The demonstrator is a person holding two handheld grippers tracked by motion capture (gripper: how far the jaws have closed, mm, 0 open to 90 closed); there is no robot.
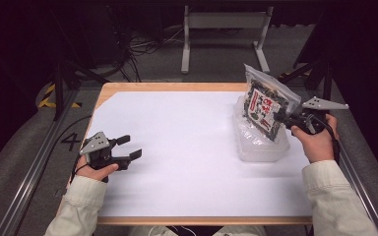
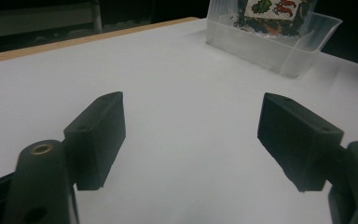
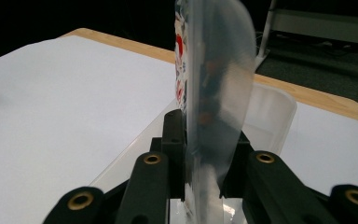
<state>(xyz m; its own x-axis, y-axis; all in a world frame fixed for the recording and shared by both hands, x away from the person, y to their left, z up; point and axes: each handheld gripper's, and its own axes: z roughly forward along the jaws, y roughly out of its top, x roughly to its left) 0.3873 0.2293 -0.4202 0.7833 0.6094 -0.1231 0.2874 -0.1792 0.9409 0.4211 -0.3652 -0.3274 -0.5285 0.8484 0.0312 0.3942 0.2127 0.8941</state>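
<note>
- Dark room, grey floor with cables and a white stand's feet beyond a wooden tabletop [image 1: 174, 87] under a white sheet [image 1: 187, 147].
- Right tongs [image 1: 279, 119] clamped on the edge of a clear printed bag [image 1: 265, 107], held upright and tilted over a clear plastic tub [image 1: 261, 147] at the tabletop's right side.
- From the right gripper view: bag [image 3: 214, 93] edge-on, pinched flat between the two black jaws, tub rim [image 3: 279, 105] just behind; print barely readable.
- From the high view: bag's face plain, red and dark print, lower corner dipping into the tub.
- Left tongs [image 1: 128, 147] wide apart, holding nothing, low over the bare sheet at the left, well apart from the tub.
- From the left gripper view: gaping jaws over white sheet, tub [image 2: 279, 51] and bag bottom [image 2: 270, 14] far off at the top right, nothing between.
</note>
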